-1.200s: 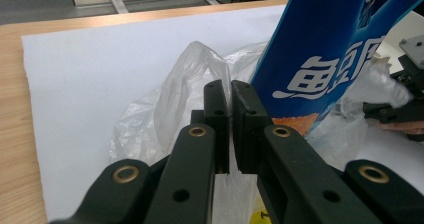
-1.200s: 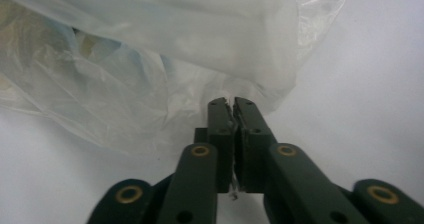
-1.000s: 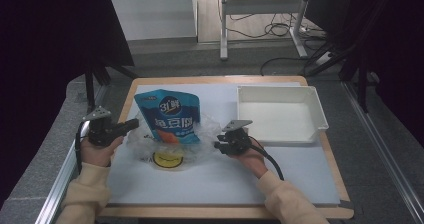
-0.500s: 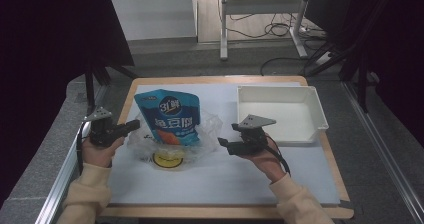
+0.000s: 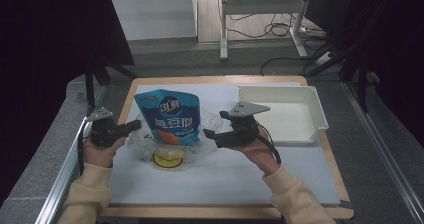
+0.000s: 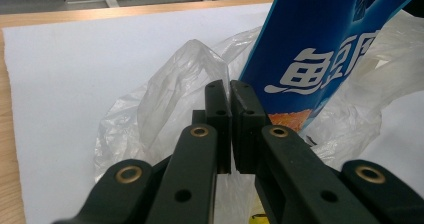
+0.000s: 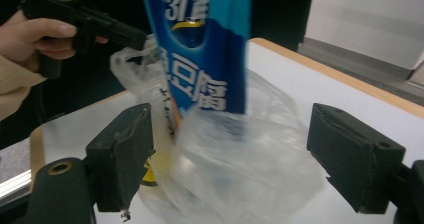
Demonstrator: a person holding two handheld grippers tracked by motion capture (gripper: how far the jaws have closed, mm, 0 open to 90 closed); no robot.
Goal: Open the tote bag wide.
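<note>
A blue snack pouch [image 5: 170,116] [image 6: 320,49] [image 7: 205,49] stands upright inside a crumpled clear plastic bag [image 5: 197,146] [image 6: 165,99] [image 7: 240,169] on the white mat. A yellow round item [image 5: 169,159] lies in the bag's bottom. My left gripper [image 5: 134,126] [image 6: 227,91] is shut on a fold of the bag's left rim. My right gripper [image 5: 212,129] [image 7: 235,154] hovers right of the bag. Its jaws have just been opening and now stand wide, with the bag ahead of them and the pads [image 7: 125,149] not touching it.
A white tray [image 5: 320,119] sits at the back right of the wooden table [image 5: 220,79]. The white mat [image 5: 225,184] runs bare towards the front edge. A dark metal frame rail [image 5: 65,164] borders the table's left side.
The right gripper has lifted away from the bag's right edge and its jaws have spread wide. The left gripper stays put on the bag's rim.
</note>
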